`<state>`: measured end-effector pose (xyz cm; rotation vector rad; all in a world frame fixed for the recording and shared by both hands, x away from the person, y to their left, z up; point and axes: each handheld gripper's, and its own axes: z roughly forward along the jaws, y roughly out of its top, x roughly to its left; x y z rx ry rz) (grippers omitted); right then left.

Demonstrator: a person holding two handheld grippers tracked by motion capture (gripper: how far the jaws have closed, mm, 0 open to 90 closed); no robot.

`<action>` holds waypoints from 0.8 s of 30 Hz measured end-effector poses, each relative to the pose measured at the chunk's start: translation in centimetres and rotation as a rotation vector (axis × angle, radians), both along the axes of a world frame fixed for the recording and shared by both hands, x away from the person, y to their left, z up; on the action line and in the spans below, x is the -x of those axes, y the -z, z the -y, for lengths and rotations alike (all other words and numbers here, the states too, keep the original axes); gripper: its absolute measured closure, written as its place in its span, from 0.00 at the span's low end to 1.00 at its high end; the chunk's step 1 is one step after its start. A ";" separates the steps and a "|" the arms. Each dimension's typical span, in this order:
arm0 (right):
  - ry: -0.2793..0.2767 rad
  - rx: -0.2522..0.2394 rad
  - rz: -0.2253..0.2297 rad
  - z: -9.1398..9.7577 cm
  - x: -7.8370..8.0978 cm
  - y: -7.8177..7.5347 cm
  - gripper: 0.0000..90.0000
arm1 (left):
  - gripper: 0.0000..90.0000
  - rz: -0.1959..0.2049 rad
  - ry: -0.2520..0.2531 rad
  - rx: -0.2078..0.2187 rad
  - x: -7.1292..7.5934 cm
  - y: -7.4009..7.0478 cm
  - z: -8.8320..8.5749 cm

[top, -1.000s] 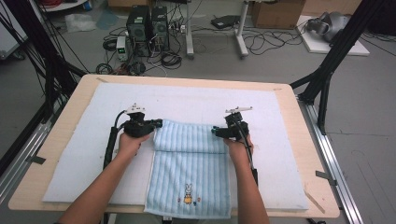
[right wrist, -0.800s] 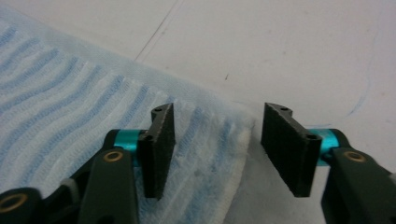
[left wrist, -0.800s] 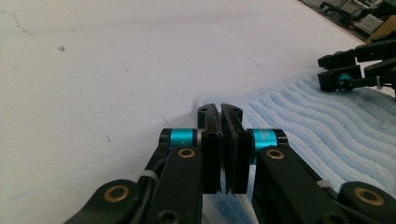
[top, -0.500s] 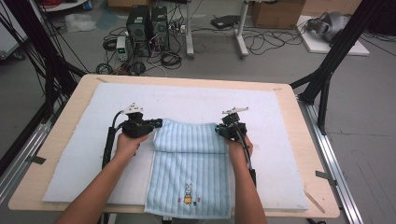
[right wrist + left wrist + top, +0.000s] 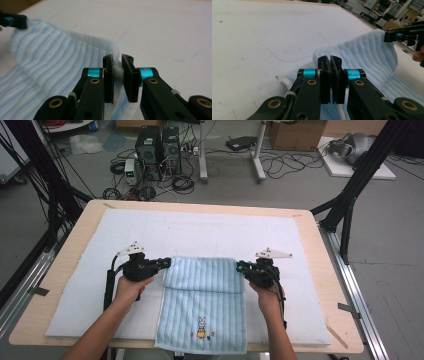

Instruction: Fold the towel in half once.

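In the high view, a light blue striped towel (image 5: pixel 202 312) is lying on the white mat (image 5: pixel 190 232) that is covering the wooden table (image 5: pixel 320 245), with its near edge hanging over the table's near edge and a small rabbit emblem (image 5: pixel 201 324) showing near that edge. The far part of the towel is lying folded back over itself, forming a doubled band. The left gripper (image 5: pixel 162 264) is sitting at the left far corner of the towel, and the right gripper (image 5: pixel 240 267) is sitting at the right far corner; each is being held by a hand coming in from the near side. In the left gripper view, the left gripper (image 5: pixel 330 65) is clamping the towel (image 5: pixel 367 55) corner, its jaws standing closed on the fabric, and the towel is rising from the mat (image 5: pixel 262 32) toward the other gripper farther off. In the right gripper view, the right gripper (image 5: pixel 117 68) is pinching a tuft of the towel (image 5: pixel 55 57) between nearly closed jaws, the raised edge arching away above the mat (image 5: pixel 162 27).
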<state>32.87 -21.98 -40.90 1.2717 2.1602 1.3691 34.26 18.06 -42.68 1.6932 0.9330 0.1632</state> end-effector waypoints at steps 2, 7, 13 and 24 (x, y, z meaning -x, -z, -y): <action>-0.016 -0.022 0.003 0.2 1.2 0.1 0.89 | 0.96 0.000 0.012 -0.005 0.8 0.1 -0.2; -0.039 -0.006 0.004 0.6 3.4 0.7 0.90 | 0.96 -0.019 0.035 0.010 2.5 0.7 -0.6; -0.057 0.003 -0.013 1.0 5.8 1.4 0.90 | 0.96 0.004 0.077 -0.042 4.4 0.9 -0.4; -0.078 0.066 -0.047 1.6 8.4 2.1 0.90 | 0.95 -0.024 0.141 -0.092 6.3 1.9 -0.4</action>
